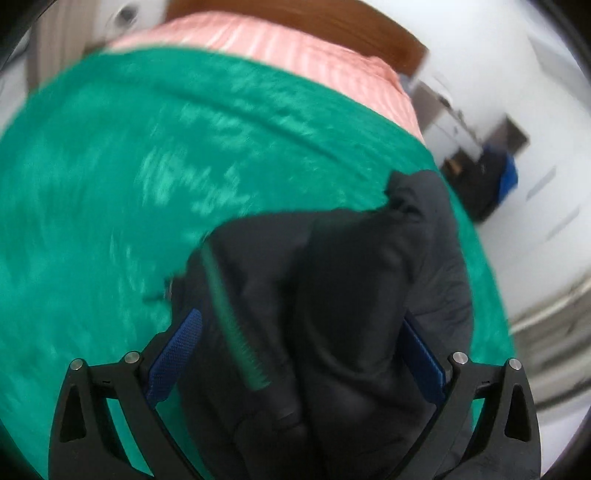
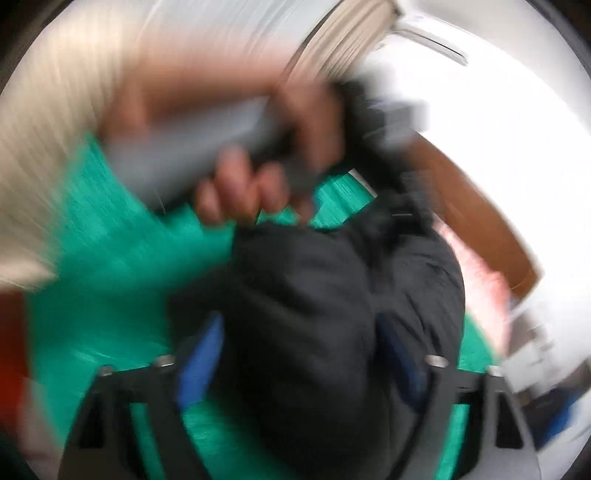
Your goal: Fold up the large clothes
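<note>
A large black garment (image 1: 343, 295) with a green ribbed band (image 1: 236, 328) is bunched up above a green bed cover (image 1: 110, 177). My left gripper (image 1: 303, 332) is shut on a thick fold of it, the blue pads (image 1: 177, 354) pressed on either side. In the blurred right wrist view my right gripper (image 2: 306, 354) is shut on another bunch of the black garment (image 2: 303, 302). The person's hand (image 2: 251, 184) with the left gripper's grey handle shows just beyond it.
A pink striped blanket (image 1: 280, 48) lies at the far end of the bed, against a brown headboard (image 1: 332, 22). White floor and dark furniture (image 1: 491, 173) are to the right. The right wrist view shows the green cover (image 2: 122, 251) and the headboard (image 2: 480, 214).
</note>
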